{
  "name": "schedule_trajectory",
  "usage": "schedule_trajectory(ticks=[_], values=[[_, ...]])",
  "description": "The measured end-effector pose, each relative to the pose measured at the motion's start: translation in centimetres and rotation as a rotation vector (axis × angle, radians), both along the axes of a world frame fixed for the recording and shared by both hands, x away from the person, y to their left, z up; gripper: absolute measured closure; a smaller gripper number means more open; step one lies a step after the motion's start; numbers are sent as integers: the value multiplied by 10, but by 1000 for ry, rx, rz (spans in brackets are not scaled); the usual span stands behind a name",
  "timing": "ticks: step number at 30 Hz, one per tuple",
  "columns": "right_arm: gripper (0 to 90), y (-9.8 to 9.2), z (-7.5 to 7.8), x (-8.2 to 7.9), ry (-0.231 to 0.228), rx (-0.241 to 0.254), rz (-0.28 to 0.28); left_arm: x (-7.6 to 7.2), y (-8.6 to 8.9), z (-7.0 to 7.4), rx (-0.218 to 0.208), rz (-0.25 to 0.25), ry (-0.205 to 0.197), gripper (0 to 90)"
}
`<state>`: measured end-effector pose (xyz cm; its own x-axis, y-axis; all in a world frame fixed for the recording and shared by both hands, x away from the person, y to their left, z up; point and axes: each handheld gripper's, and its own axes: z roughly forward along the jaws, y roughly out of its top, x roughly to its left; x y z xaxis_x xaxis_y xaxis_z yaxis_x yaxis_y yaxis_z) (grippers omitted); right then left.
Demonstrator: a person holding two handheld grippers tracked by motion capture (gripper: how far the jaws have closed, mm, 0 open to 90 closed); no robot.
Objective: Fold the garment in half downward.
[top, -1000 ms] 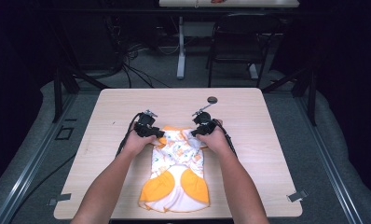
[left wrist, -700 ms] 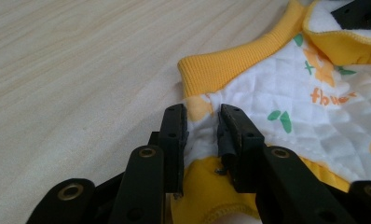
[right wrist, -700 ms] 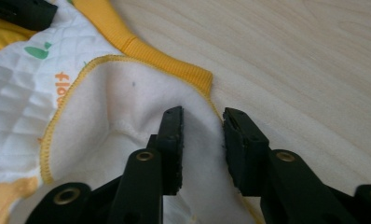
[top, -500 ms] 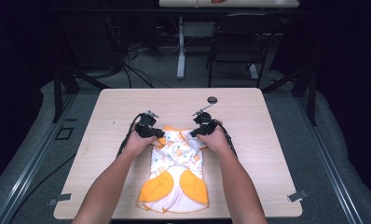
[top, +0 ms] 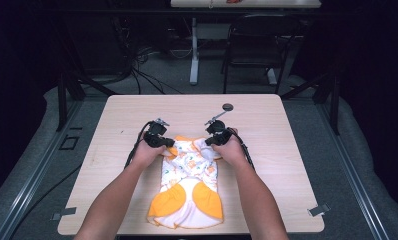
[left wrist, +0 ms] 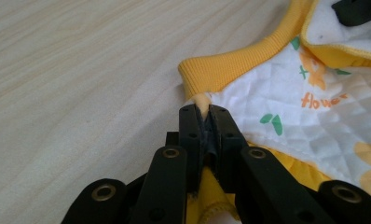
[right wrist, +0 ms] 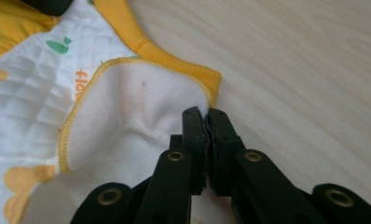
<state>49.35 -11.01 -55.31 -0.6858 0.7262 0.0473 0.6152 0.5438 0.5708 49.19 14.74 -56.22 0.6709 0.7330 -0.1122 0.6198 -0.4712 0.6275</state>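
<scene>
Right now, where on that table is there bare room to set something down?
Bare wood on the table left of the baby garment, right of it, and along the far edge except by the small dark disc. The centre is crowded.

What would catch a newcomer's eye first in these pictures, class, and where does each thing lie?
The white and orange baby garment stands out, spread on the near middle of the pale wooden table. At its far corners, the left gripper and right gripper have just been closing and now pinch its fabric. A small dark disc sits near the table's far edge.
</scene>
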Motion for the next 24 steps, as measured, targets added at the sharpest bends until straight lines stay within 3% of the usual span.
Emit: schedule_trajectory(ticks=[3, 4, 13, 24], values=[[871, 3, 4, -4, -37, 2, -2, -3, 2, 8, -9, 3, -23, 851], [870, 2, 7, -4, -43, -19, 12, -4, 2, 10, -16, 3, -33, 851], [869, -1, 25, -9, -82, 25, 16, -8, 7, 34, -36, -13, -79, 851], [869, 2, 75, -15, -171, 24, 57, -13, 18, 69, -75, -5, -155, 850]])
